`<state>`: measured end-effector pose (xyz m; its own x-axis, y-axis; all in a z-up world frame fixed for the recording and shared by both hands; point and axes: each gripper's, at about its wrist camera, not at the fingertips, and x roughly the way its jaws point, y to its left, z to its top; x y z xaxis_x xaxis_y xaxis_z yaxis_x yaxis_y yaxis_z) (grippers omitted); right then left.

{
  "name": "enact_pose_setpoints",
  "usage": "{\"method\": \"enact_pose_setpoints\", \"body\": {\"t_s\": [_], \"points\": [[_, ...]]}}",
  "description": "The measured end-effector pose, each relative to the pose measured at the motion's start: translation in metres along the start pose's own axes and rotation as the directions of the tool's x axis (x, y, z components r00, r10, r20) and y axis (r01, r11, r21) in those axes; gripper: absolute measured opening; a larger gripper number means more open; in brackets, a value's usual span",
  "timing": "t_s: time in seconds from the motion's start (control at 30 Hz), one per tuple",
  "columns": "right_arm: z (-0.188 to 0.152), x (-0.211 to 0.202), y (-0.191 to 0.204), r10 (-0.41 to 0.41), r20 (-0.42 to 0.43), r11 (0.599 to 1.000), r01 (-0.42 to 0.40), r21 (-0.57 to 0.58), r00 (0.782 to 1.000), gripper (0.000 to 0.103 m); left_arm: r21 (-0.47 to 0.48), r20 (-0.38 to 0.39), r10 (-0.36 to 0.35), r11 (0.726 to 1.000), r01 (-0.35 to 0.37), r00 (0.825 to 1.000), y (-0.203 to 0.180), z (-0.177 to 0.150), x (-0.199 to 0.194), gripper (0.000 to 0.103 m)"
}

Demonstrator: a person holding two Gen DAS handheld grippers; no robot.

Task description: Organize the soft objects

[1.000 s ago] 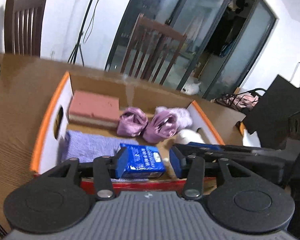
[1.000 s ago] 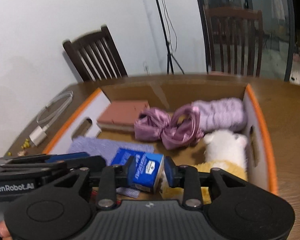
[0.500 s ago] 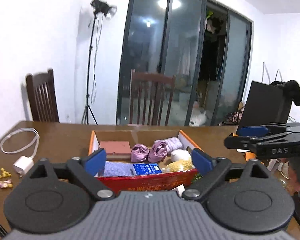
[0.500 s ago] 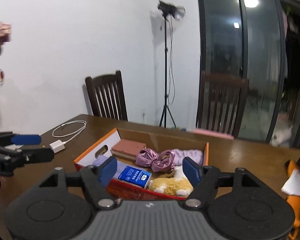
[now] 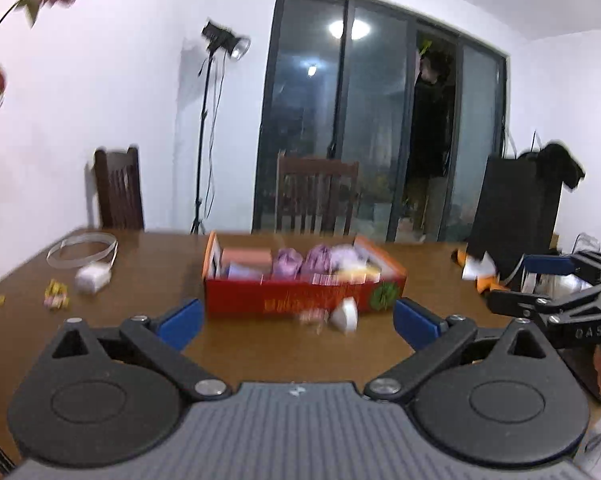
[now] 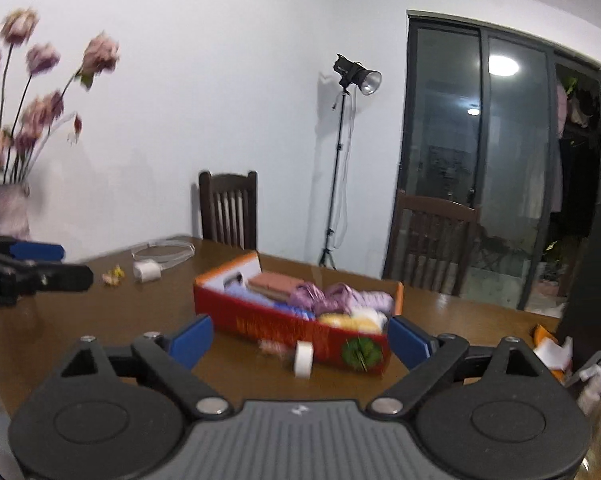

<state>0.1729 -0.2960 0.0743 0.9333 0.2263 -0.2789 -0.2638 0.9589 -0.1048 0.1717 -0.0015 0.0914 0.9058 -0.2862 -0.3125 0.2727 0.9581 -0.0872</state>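
A red cardboard box [image 5: 300, 298] with orange rims stands on the brown table [image 5: 160, 276]. It holds a pink sponge block [image 5: 246, 257], purple satin scrunchies [image 5: 300, 261], a lilac cloth, a blue tissue pack [image 6: 296, 312] and white and yellow plush [image 6: 360, 320]. The box also shows in the right wrist view [image 6: 284, 326]. My left gripper [image 5: 296, 320] is open and empty, well back from the box. My right gripper [image 6: 298, 338] is open and empty, also back from the box.
A white tape roll [image 6: 303, 359] and a small pink thing [image 6: 270, 347] lie in front of the box. A white charger with cable [image 5: 92, 278] and small sweets [image 5: 56, 294] lie left. Chairs stand behind the table, a flower vase [image 6: 4, 212] far left, a black bag [image 5: 516, 208] right.
Both grippers have pulled back and up from inside the box and opened wide. The blue tissue pack that was between the right jaws now lies in the box.
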Motion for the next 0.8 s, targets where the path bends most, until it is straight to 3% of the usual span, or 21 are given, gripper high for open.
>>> {"method": "enact_pose_setpoints", "body": {"t_s": [0.1, 0.3, 0.57, 0.77, 0.8], "points": [[-0.029, -0.007, 0.009, -0.011, -0.055, 1.0, 0.01, -0.028, 0.998, 0.095, -0.012, -0.088, 0.028, 1.0, -0.029, 0.996, 0.003, -0.018, 0.006, 0.103], [-0.055, 0.004, 0.003, -0.004, -0.112, 0.998, 0.01, 0.056, 0.994, 0.095, -0.056, -0.111, 0.049, 0.997, -0.055, 0.993, 0.008, -0.027, 0.016, 0.103], [-0.067, 0.036, -0.014, 0.034, -0.162, 0.992, -0.014, 0.125, 0.986, 0.092, -0.024, -0.197, -0.036, 0.999, 0.032, 0.98, -0.017, -0.039, 0.05, 0.103], [-0.087, 0.064, -0.055, 0.079, -0.227, 0.944, 0.0, 0.33, 0.971, 0.073, -0.043, -0.271, -0.11, 0.994, 0.103, 0.956, -0.036, -0.041, 0.085, 0.103], [-0.092, 0.069, -0.06, 0.098, -0.239, 0.933, -0.006, 0.359, 0.966, 0.064, -0.044, -0.28, -0.126, 0.992, 0.118, 0.952, -0.04, -0.042, 0.09, 0.102]]}}
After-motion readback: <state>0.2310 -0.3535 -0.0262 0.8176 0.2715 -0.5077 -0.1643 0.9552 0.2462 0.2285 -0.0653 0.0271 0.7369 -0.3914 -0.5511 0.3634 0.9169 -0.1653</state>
